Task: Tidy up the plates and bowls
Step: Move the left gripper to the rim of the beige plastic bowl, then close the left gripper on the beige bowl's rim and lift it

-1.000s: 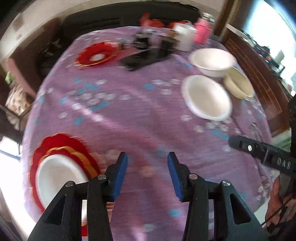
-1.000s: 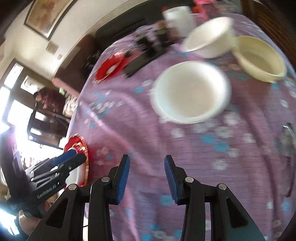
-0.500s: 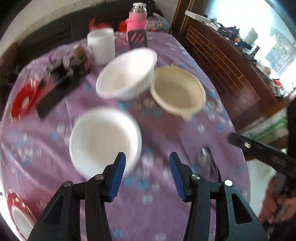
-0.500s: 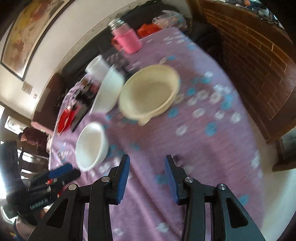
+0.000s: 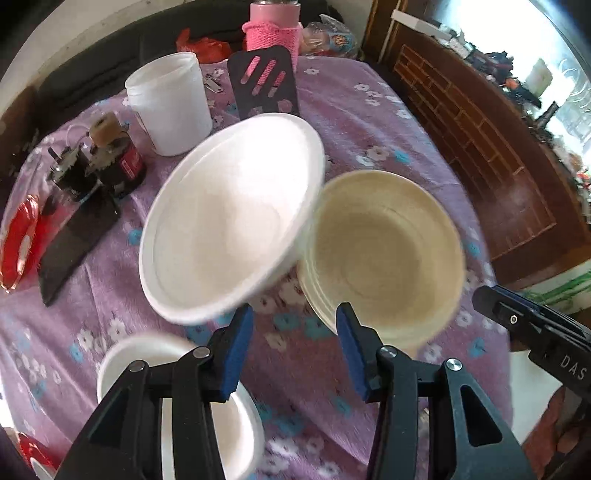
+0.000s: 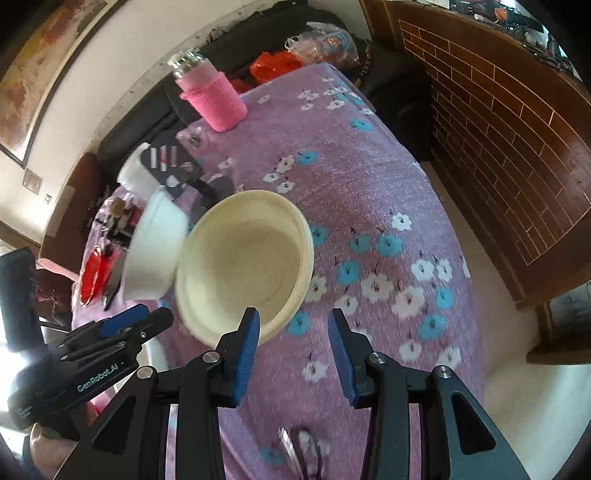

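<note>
Tablecloth [image 5: 369, 122] is crowded: white tub [image 5: 170, 107], pink bottle [image 6: 210, 99], spatula [image 5: 264, 83] behind the bowls. White bowl [image 5: 229, 236] touches the cream bowl [image 5: 384, 254], both just ahead of my half-open, empty left gripper [image 5: 293, 354] and right gripper [image 6: 293, 360]. A second ago I saw red plates instead.

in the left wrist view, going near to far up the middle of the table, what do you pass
small white bowl → large white foam bowl → black slotted spatula head → bottle in a pink knitted sleeve
</note>
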A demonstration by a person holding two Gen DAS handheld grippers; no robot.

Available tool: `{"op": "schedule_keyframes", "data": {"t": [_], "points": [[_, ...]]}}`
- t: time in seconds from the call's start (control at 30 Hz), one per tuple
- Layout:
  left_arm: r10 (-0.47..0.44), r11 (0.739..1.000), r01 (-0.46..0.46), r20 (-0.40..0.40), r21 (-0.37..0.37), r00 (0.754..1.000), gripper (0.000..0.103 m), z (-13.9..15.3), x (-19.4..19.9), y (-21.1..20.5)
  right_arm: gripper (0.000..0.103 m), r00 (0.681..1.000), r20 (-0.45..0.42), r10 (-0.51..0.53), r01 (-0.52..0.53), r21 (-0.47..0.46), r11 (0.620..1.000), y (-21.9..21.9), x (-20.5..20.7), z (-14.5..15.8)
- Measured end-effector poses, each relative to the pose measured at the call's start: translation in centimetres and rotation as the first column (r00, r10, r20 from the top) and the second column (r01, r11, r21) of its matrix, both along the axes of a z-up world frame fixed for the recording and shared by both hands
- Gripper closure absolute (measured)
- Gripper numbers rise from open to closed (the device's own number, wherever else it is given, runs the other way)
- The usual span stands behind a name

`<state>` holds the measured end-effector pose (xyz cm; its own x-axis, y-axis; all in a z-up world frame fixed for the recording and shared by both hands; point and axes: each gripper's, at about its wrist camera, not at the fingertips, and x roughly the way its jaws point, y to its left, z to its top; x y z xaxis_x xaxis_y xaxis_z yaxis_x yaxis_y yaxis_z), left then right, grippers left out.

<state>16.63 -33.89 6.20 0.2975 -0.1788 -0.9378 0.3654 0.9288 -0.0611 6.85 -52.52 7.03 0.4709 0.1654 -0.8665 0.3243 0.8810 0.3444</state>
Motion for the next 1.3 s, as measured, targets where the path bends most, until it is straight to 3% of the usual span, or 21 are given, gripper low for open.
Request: {"op": "schedule_keyframes", "data": {"t": [0.17, 0.23, 0.3, 0.33, 0.57, 0.77, 1.03, 1.17, 1.3], "points": [[0.002, 1.0, -0.001, -0.029, 0.018, 1.0, 0.058, -1.7, 1.5, -1.0, 0.062, 0.999, -0.045, 0.002, -0.003, -0.02, 1.0, 0.0, 2.0, -2.2], [-0.003, 1.0, 0.004, -0.043, 0.015, 0.999, 0.058, -2.4, 1.7, -1.5, 0.073, 0.998, -0.056, 0.005, -0.006, -0.006, 1.0, 0.0, 2.3, -3.0], [-0.012, 1.0, 0.012, -0.053, -0.005, 0.999, 0.075, -2.9, 2.0, -1.9, 0.086, 0.999, -0.053, 0.009, -0.007, 0.031, 1.0, 0.0, 2.6, -3.7], [-0.018, 1.0, 0.017, -0.062, -0.018, 0.998, 0.085, -3.1, 2.1, -2.1, 0.087, 0.999, -0.044, 0.001, 0.0, 0.033, 0.999, 0.1, 2.5, -3.5], [-0.034, 0.999, 0.032, -0.05, -0.042, 0.998, 0.085, -2.0, 0.2, -2.1, 0.089, 0.999, -0.034, -0.027, 0.03, 0.076, 0.997, -0.1, 0.6, -2.3], [-0.07, 0.997, 0.07, 0.004, -0.042, 0.998, 0.085, 1.2, -4.9, -0.7, 0.089, 1.0, -0.008, 0.015, -0.014, 0.108, 0.994, 1.2, -3.5, 0.2], [-0.063, 0.998, 0.063, 0.026, -0.022, 0.998, 0.084, 2.8, -14.2, 5.1, 0.088, 0.992, -0.02, 0.123, -0.118, 0.164, 0.979, 6.3, -10.1, 0.9], [-0.017, 1.0, 0.016, 0.018, 0.004, 1.0, 0.084, 2.5, -18.2, 9.0, 0.088, 0.974, -0.053, 0.219, -0.206, 0.189, 0.96, 10.8, -12.8, 0.0], [0.062, 0.997, -0.059, -0.043, 0.054, 0.997, 0.082, 1.0, -20.8, 13.2, 0.087, 0.932, -0.083, 0.353, -0.329, 0.215, 0.92, 15.6, -14.0, -1.4]]}}
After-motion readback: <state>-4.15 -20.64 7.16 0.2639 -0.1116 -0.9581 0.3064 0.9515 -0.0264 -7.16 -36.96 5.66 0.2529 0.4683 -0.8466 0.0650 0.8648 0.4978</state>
